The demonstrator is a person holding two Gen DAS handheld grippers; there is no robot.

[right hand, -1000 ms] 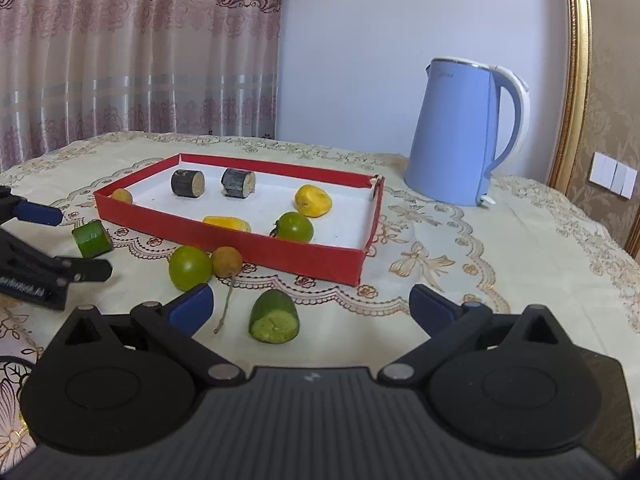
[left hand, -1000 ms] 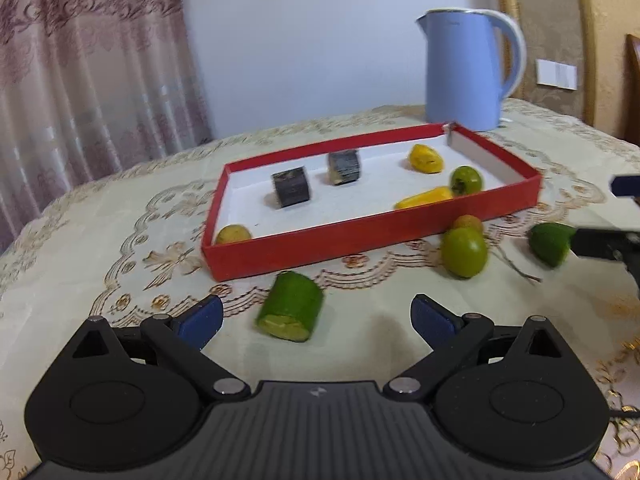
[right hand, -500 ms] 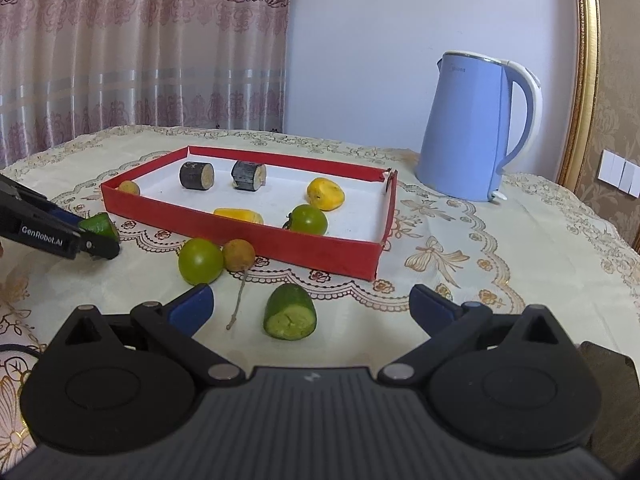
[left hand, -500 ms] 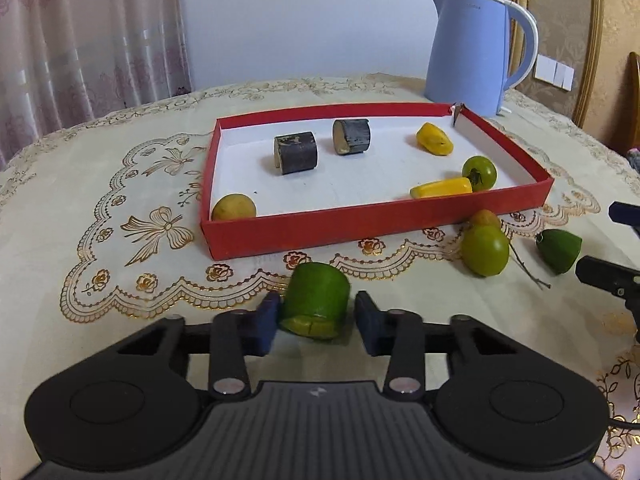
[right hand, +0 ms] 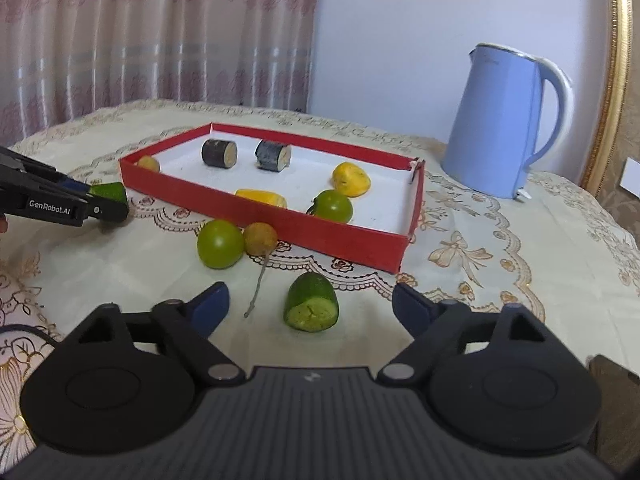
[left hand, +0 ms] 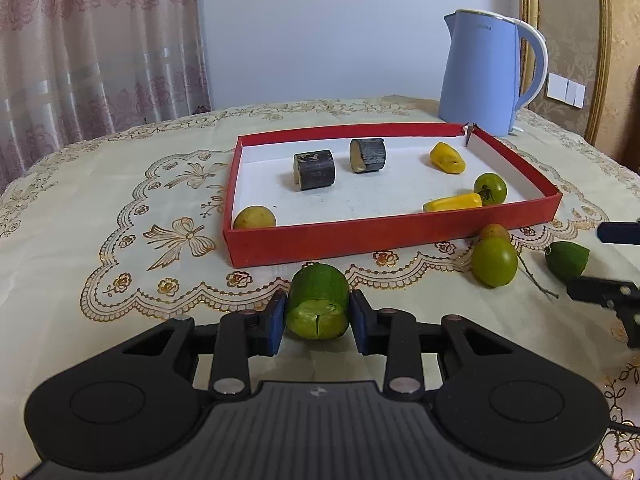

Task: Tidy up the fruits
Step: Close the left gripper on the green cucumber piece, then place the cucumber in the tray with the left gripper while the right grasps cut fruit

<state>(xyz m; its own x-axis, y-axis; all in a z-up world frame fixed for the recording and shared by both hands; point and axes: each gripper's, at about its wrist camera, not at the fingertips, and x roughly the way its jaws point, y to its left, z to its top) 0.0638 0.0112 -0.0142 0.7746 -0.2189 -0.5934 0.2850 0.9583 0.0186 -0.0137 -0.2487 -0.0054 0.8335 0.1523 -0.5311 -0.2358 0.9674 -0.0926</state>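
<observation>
left gripper – fingers pinch a cut green fruit chunk just in front of the red cardboard tray | right gripper – fingers wide apart around another green chunk lying on the cream tablecloth

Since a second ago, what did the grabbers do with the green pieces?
The left gripper closed onto the cut green cylinder piece, which had lain loose on the tablecloth. The right gripper stayed open, the other cut green piece untouched between its fingers. The red tray stayed put.

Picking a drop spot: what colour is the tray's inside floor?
White, inside red walls; the tray shows best in the left wrist view.
</observation>
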